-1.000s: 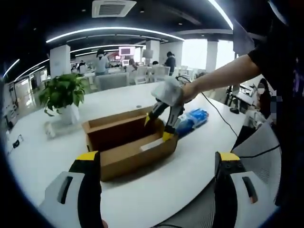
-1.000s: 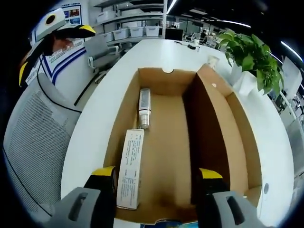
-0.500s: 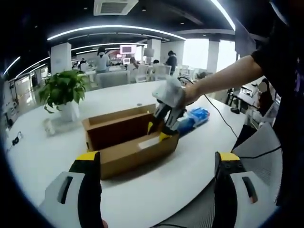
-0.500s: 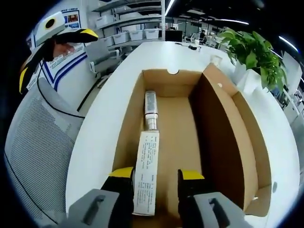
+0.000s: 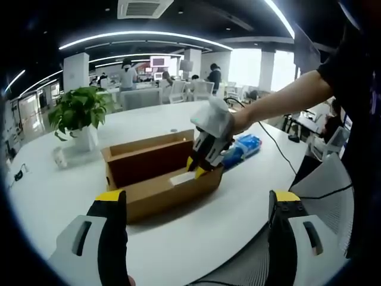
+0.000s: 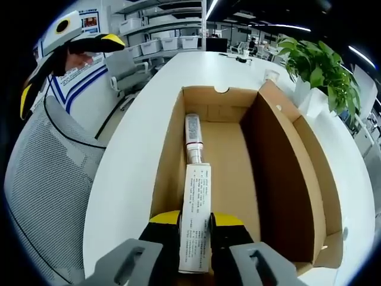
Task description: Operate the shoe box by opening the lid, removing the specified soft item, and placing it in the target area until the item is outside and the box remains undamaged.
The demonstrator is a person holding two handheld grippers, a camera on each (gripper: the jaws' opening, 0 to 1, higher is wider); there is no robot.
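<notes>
An open brown shoe box (image 6: 277,169) lies on the white table, its lid standing up along one long side. Inside, against the other wall, lie a long white printed carton (image 6: 197,208) and, beyond it, a silver tube (image 6: 193,134). My right gripper (image 6: 194,219) reaches into the near end of the box, shut on the end of the carton. In the left gripper view the box (image 5: 156,192) sits mid-table with the right gripper (image 5: 198,167) dipped into its right end. My left gripper (image 5: 197,201) stands open, well short of the box, with nothing in it.
A potted plant (image 5: 77,113) stands behind the box and a blue packet (image 5: 244,146) lies on the table to its right. A grey mesh chair (image 6: 41,190) stands at the table's edge. The left gripper (image 6: 62,39) shows high at the left of the right gripper view. People sit far back.
My right gripper has gone lower into the box and its jaws have come together on the white carton. The left gripper has stayed open and still.
</notes>
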